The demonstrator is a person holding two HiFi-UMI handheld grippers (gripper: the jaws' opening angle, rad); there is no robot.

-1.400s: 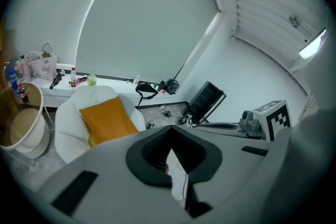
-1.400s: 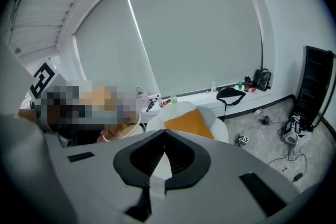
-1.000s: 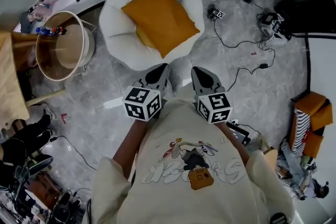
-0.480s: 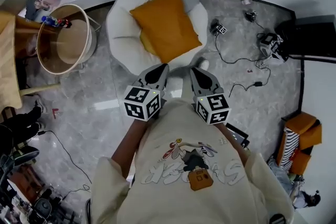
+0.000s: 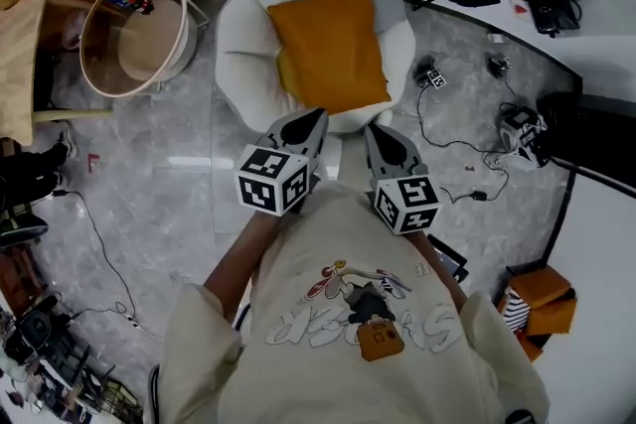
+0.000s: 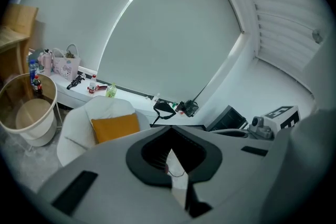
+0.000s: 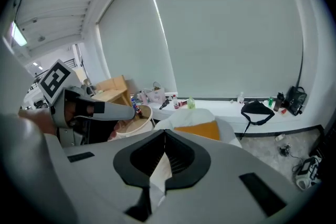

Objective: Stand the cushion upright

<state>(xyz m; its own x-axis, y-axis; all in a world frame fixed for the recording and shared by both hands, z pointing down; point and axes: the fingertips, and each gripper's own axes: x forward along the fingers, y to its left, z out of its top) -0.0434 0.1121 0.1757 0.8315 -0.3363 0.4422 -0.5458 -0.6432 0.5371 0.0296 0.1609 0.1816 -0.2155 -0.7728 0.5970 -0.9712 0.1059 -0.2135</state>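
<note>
Though my gripper bodies hide its lower edge in the gripper views, the orange cushion point(image 5: 330, 48) lies in the white chair point(image 5: 243, 35). The left gripper point(image 5: 308, 122) and right gripper point(image 5: 383, 132), both closed and empty, sit closer to it than before.

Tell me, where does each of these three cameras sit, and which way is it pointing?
Head view: on the person's head, looking steeply down at the orange cushion in the white armchair; shows shirt, left forearm, left gripper and right gripper.
Left gripper view: on the left gripper, looking along its shut fingers toward the armchair and window blind; right gripper shows at right.
Right gripper view: on the right gripper, facing likewise; left gripper shows at left.
Shared: both gripper views catch the cushion and armchair.
</note>
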